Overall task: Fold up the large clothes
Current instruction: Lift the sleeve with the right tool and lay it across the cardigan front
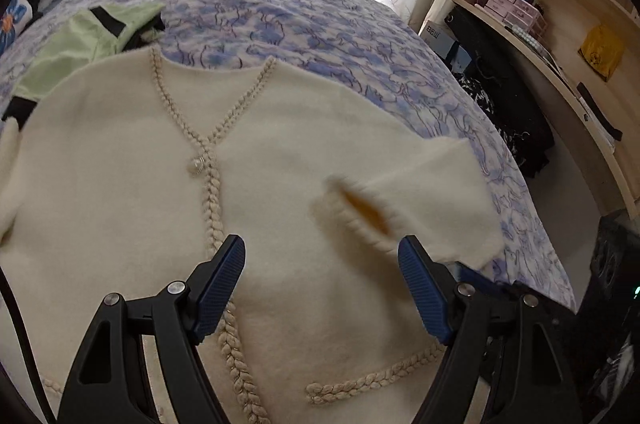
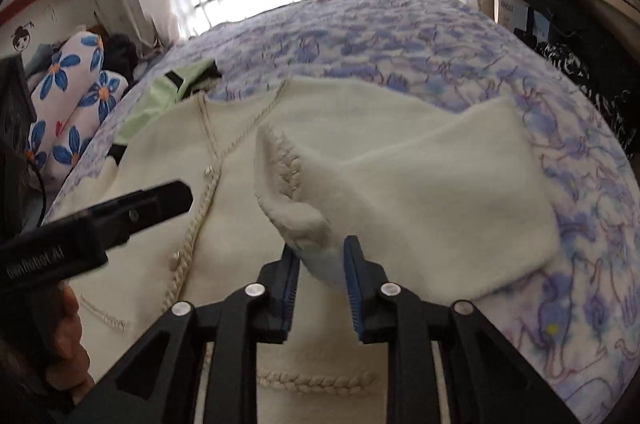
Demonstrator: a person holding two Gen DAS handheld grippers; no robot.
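Observation:
A cream cardigan (image 1: 120,151) with braided trim lies flat on the blue-flowered bed (image 1: 300,11), front side up. Its right sleeve (image 2: 420,183) is folded in over the body. The sleeve's braided cuff (image 2: 296,216) rests between the fingers of my right gripper (image 2: 322,250), whose jaws stand partly apart around the cloth without squeezing it. My left gripper (image 1: 322,248) hovers wide open over the cardigan's front, with nothing between its fingers. The cuff (image 1: 352,212) appears blurred just beyond it. In the right wrist view the left gripper's black body (image 2: 120,212) reaches in from the left, held by a hand (image 2: 68,324).
A pale green garment (image 1: 92,35) with black straps lies beyond the cardigan's left shoulder. Flowered pillows (image 2: 72,95) sit at the bed's far left. A wooden shelf unit (image 1: 560,3) and black bags (image 1: 512,111) stand along the bed's right side. Curtained windows are behind the bed.

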